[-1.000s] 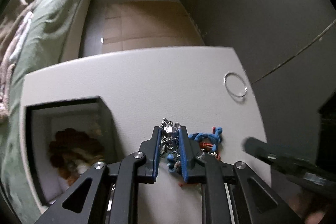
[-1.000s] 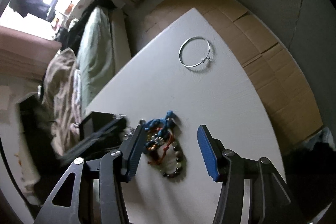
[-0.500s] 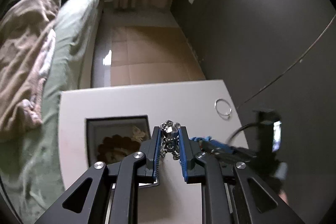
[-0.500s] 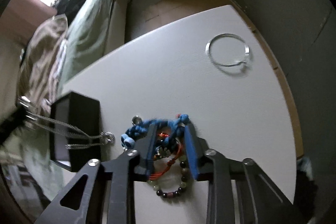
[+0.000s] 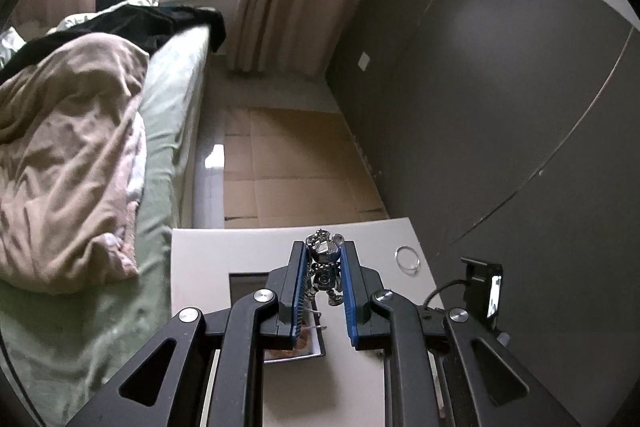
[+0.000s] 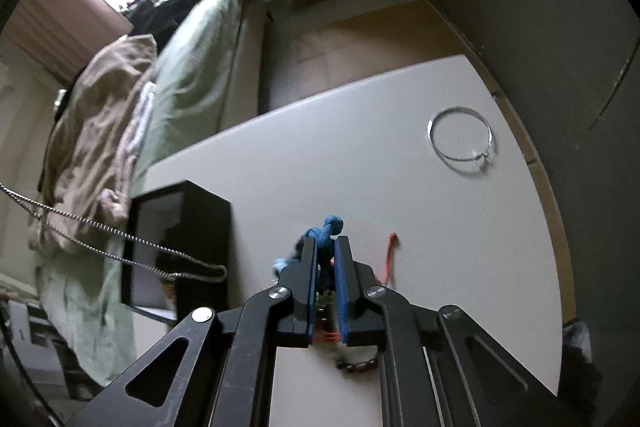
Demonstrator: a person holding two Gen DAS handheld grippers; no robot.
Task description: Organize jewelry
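Left tool (image 5: 323, 269) is up high above the desk (image 5: 200, 259), fingers pointing forward and slightly down, jaws pinched on a silver chain necklace (image 5: 325, 259). The bunched links and a chunky silver charm sit squeezed between the blue pads (image 5: 301, 291), with the top of the bundle poking out past the fingertips. From the right wrist view, two strands of that same chain (image 6: 120, 243) sweep in from the left edge and sag across the front of the black jewelry box (image 6: 200, 227), ending in a small clasp.

Right tool (image 6: 325, 255) is down low over the desk, nearly level with it, jaws clamped tight on a blue cord bracelet (image 6: 328, 231). The blue knot sticks out just beyond the fingertips. A red cord (image 6: 390, 255) trails out on the desk just to the right of the pads, and a short run of dark beads (image 6: 358, 363) peeks out underneath the tool body.

The count: one black box, open and sitting on the left part of the desk, brownish contents visible inside from the left wrist view (image 5: 288, 345). One thin silver bangle (image 6: 460, 135) lying flat on the far right of the desk, well apart from everything else. One chain, one blue bracelet, one red cord, one beaded strand. Two tools, both gripping.
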